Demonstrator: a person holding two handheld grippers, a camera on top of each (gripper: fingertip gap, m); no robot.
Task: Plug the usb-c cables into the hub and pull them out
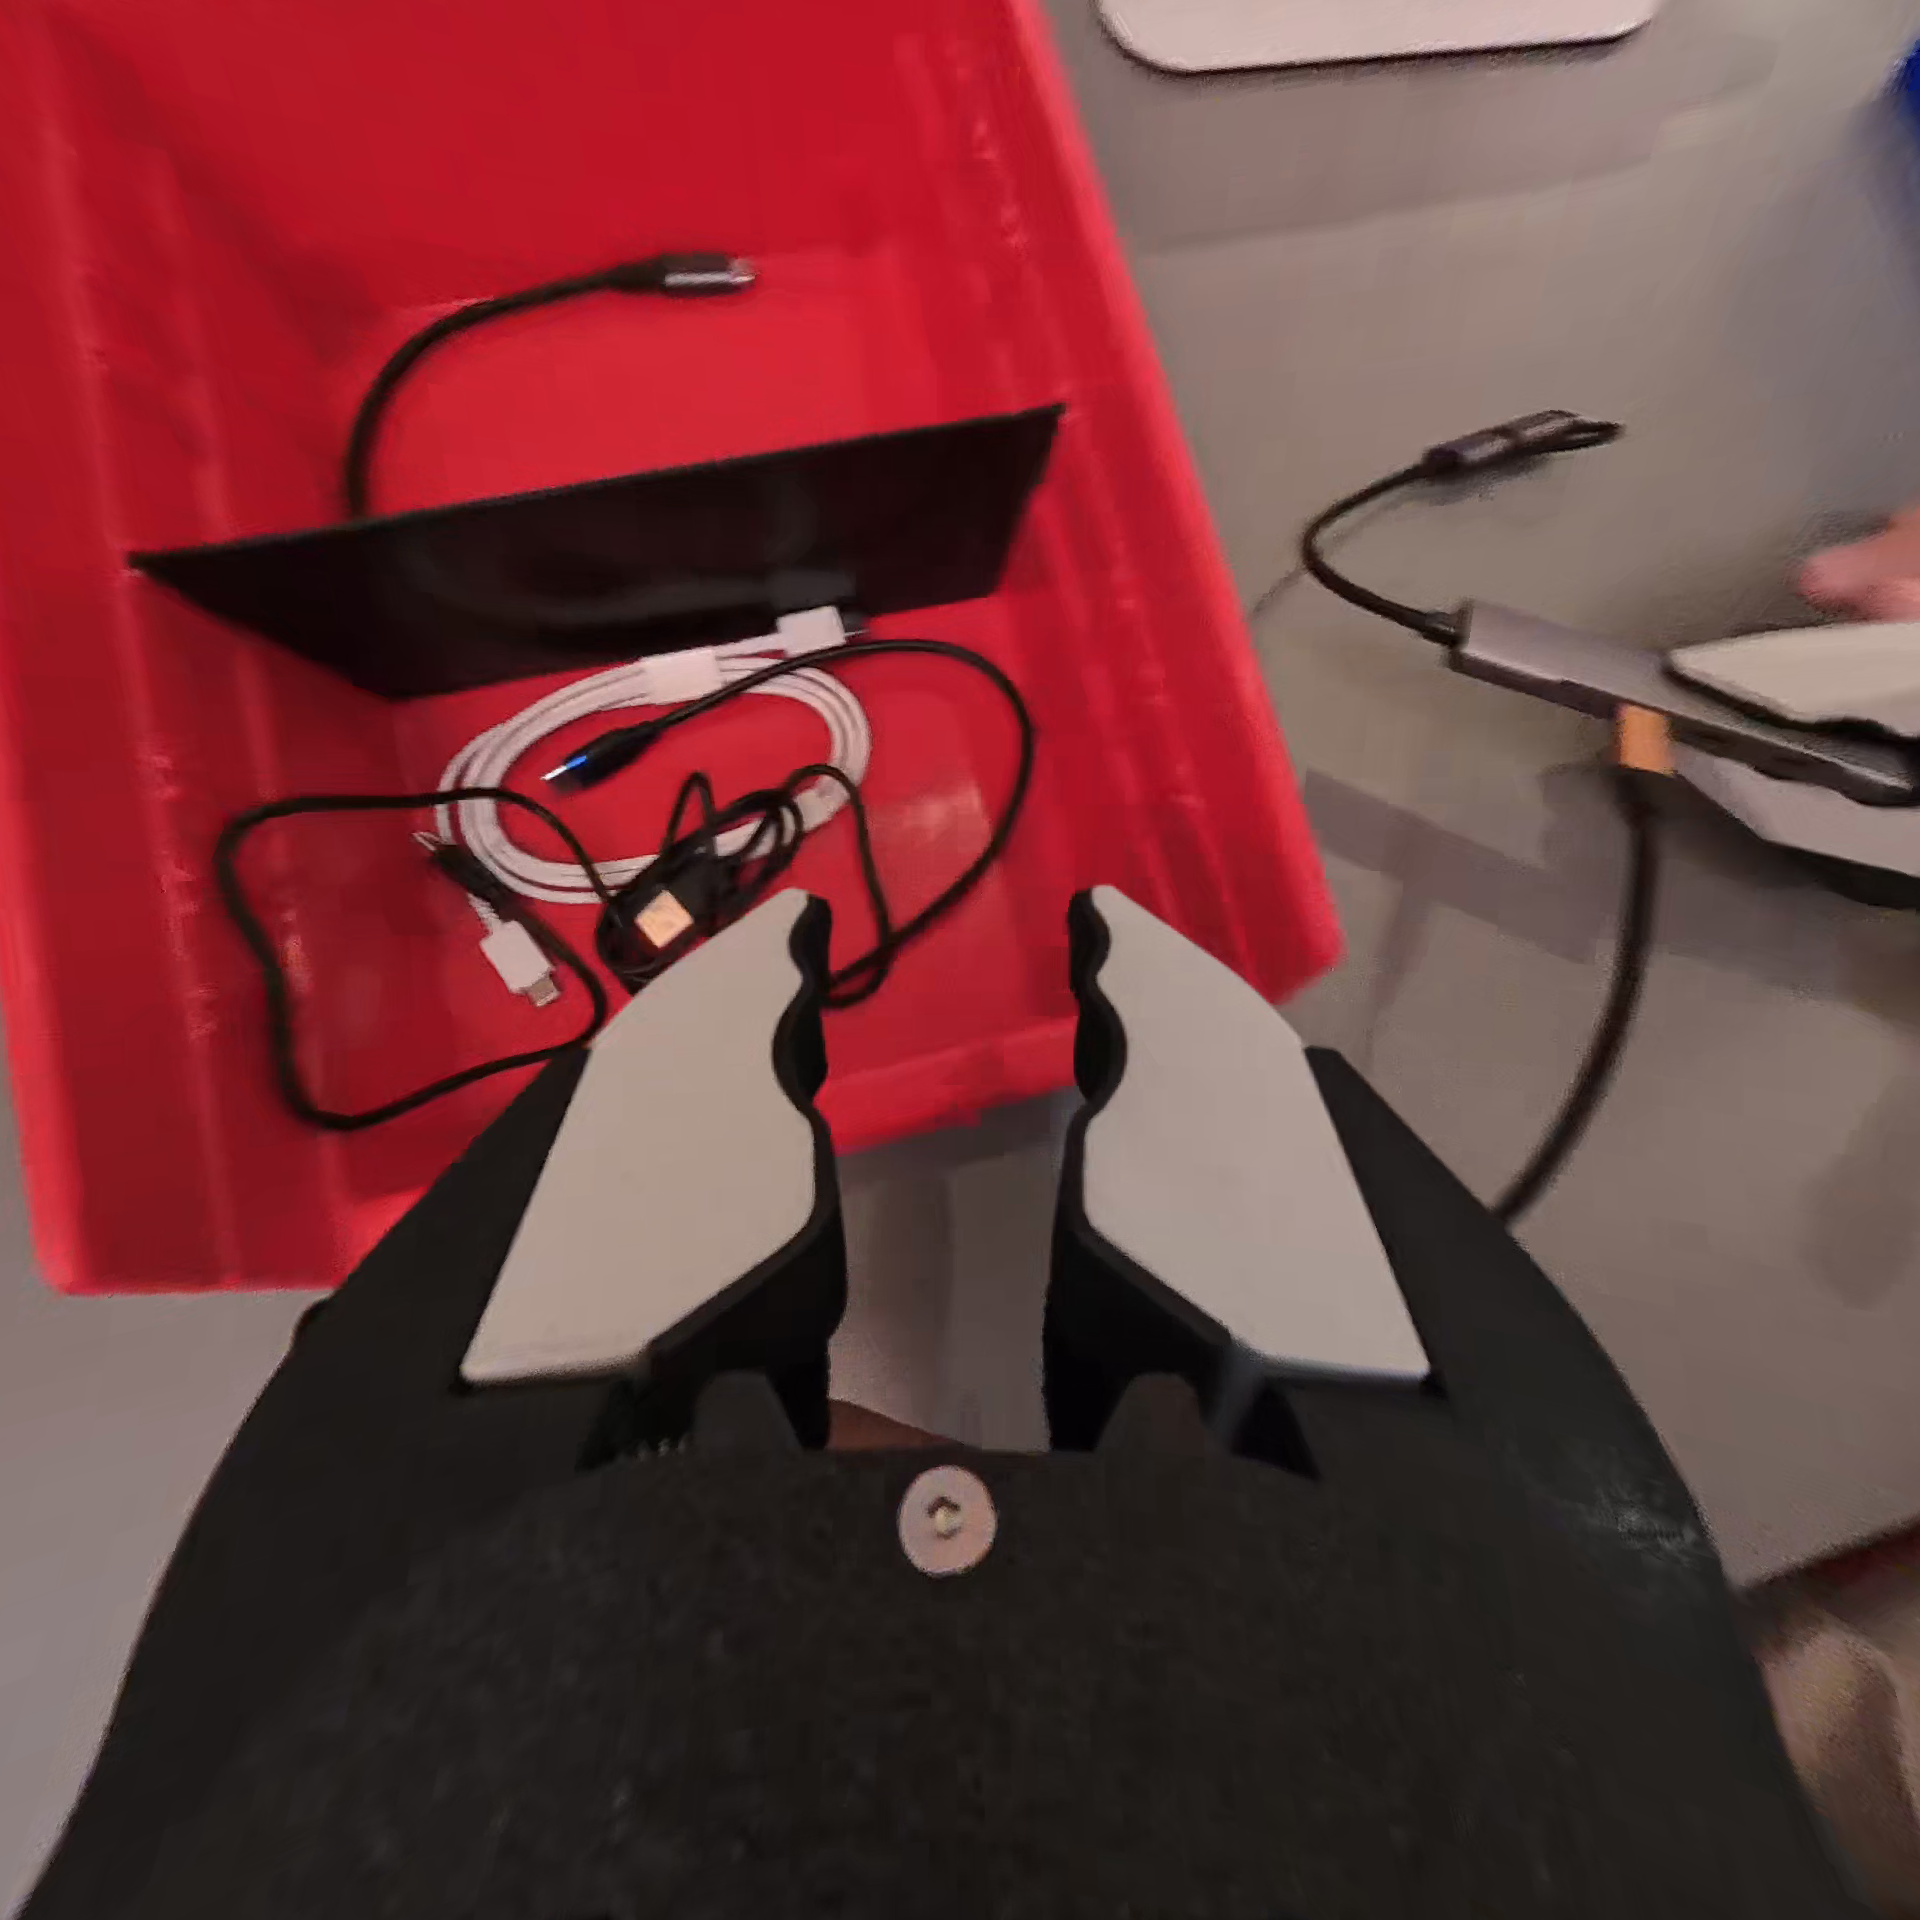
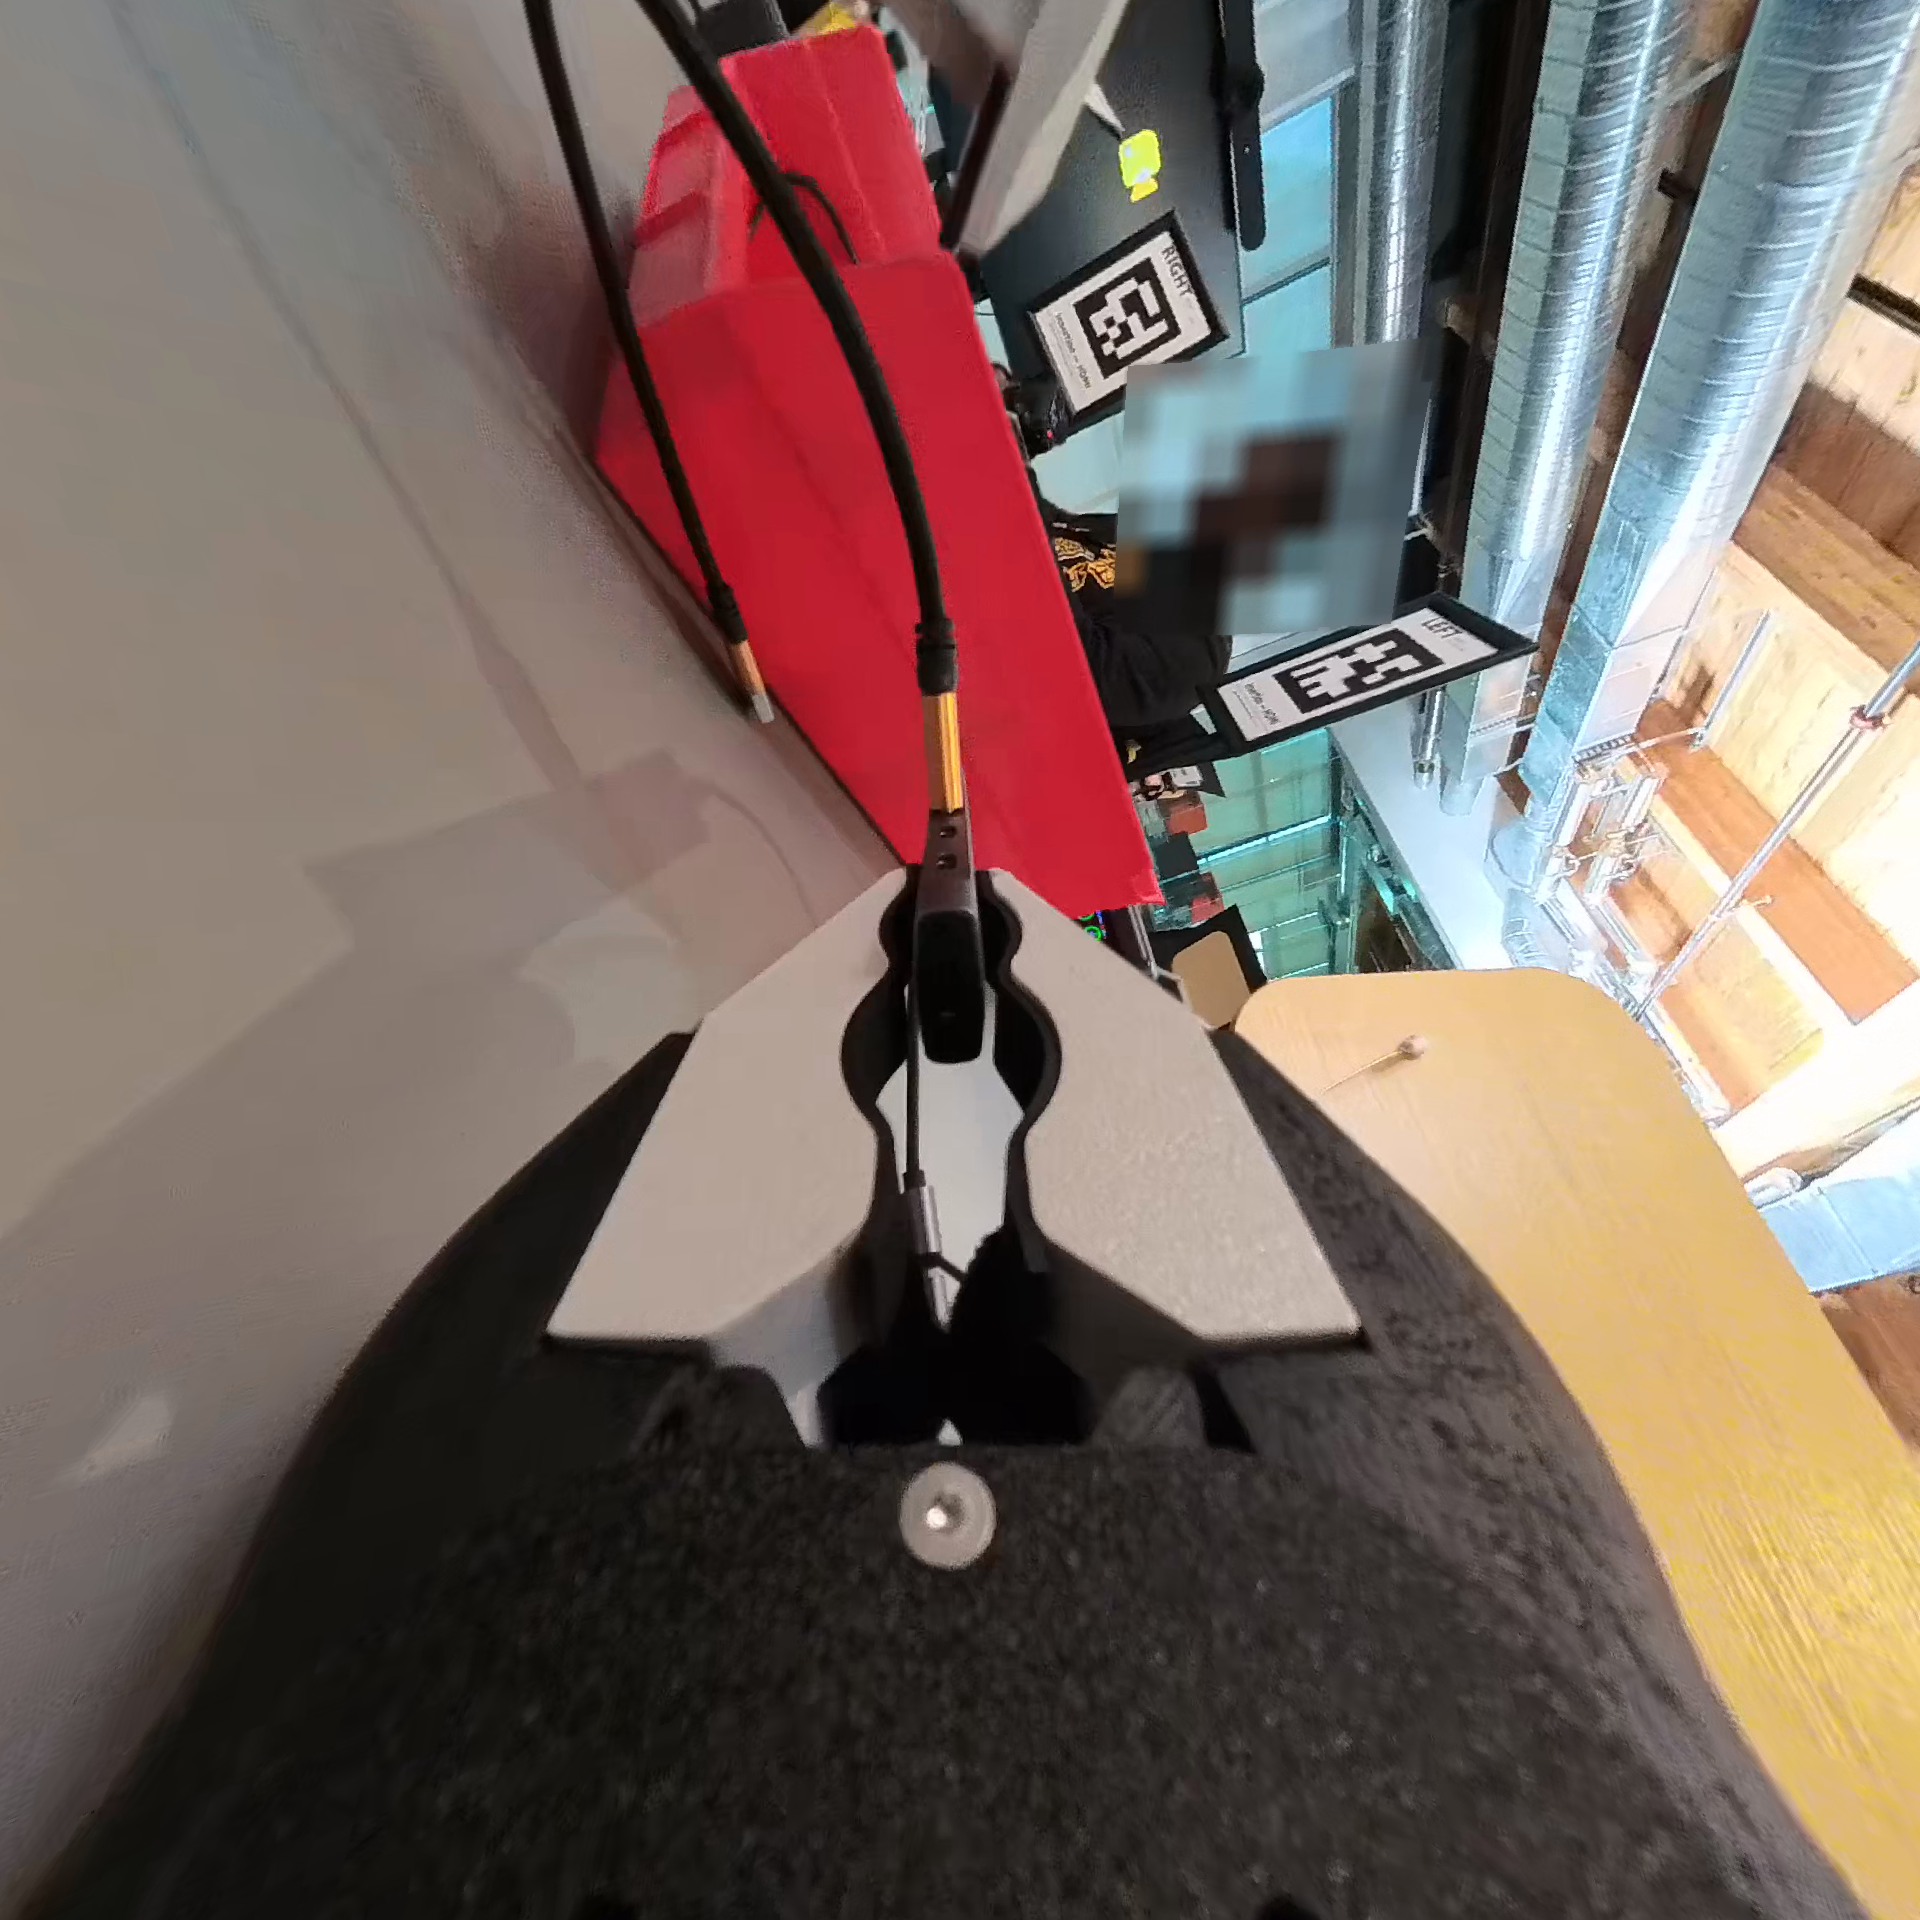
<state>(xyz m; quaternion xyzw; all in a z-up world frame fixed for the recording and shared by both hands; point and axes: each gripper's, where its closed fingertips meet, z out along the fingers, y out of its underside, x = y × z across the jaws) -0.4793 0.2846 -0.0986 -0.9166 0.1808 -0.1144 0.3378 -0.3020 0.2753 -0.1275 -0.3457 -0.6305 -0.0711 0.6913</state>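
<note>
**Right wrist view: one cable plugged in, more wait**

The right tongs (image 2: pixel 948 914) pinch the hub (image 2: pixel 945 982), lifted, with a gold-ended cable (image 2: pixel 943 748) plugged in, I think. The left tongs (image 1: pixel 940 935) gape empty over the red bin's (image 1: pixel 1195 727) spare cables (image 1: pixel 665 800).

The thin grey metal hub (image 1: pixel 1538 665) was partly covered by the right gripper's grey fingers (image 1: pixel 1808 675), themselves cut off at the right edge. A black flat divider (image 1: pixel 623 551) hid part of the black braided cable (image 1: pixel 436 353) in the red plastic bin (image 1: pixel 1143 520). Motion blur softened everything.
</note>
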